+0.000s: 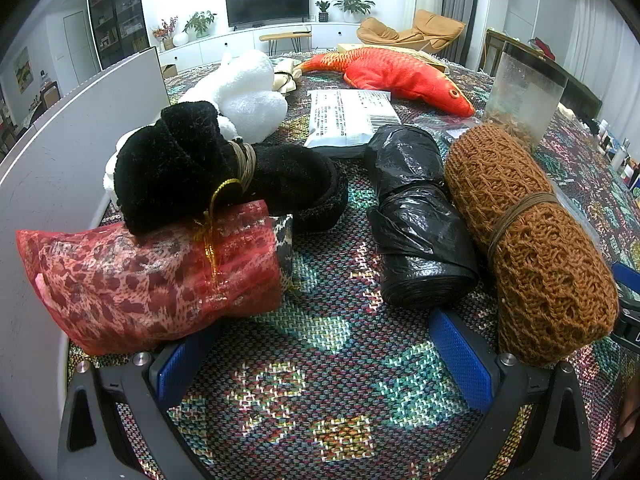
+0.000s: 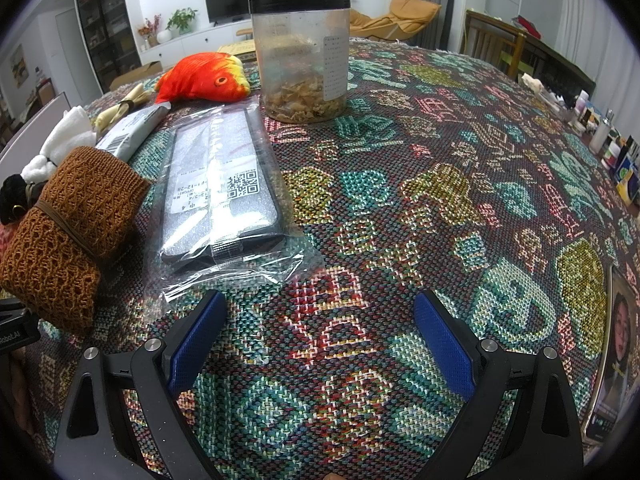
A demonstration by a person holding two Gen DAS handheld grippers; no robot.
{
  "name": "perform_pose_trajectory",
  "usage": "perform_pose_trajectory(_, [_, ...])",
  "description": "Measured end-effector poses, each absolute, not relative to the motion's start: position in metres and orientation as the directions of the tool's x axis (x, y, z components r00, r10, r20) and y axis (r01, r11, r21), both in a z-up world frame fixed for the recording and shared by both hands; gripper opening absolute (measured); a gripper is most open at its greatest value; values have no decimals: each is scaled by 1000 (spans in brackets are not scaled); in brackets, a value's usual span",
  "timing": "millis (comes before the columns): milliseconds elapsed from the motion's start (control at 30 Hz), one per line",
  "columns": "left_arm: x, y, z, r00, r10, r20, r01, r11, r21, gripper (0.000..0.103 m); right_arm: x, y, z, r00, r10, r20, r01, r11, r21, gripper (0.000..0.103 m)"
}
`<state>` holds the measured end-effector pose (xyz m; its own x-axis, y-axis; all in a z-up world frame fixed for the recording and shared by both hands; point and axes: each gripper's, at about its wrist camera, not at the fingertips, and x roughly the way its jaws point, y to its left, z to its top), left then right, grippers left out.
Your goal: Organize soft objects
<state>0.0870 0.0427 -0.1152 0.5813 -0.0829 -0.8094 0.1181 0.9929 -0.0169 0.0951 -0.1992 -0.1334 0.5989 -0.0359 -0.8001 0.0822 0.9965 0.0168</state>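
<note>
A: Left wrist view, stock?
B: Left claw (image 1: 324, 344) spread, empty, over the woven tabletop (image 1: 320, 392). Red mesh bundle (image 1: 152, 276) at 10 o'clock, black fleece roll (image 1: 180, 168) resting on it; black plastic roll (image 1: 416, 220) at 1; brown knit roll (image 1: 532, 240) at 2.
A: Right wrist?
B: Right claw (image 2: 320, 336) spread, empty. Brown knit roll at 9; clear packet (image 2: 220, 200) at 11.

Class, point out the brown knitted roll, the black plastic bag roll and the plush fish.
brown knitted roll (image 1: 532, 236), left wrist view, its tied middle.
black plastic bag roll (image 1: 416, 216), left wrist view, its middle.
plush fish (image 2: 204, 78), right wrist view, its head.
</note>
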Motion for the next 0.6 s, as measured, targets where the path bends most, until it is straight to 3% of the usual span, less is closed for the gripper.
perform_pose_trajectory(600, [87,43,-115,581,-83,-809,118,993,-17,103,91,-201,-130,589,9,-808,33,999,35,96])
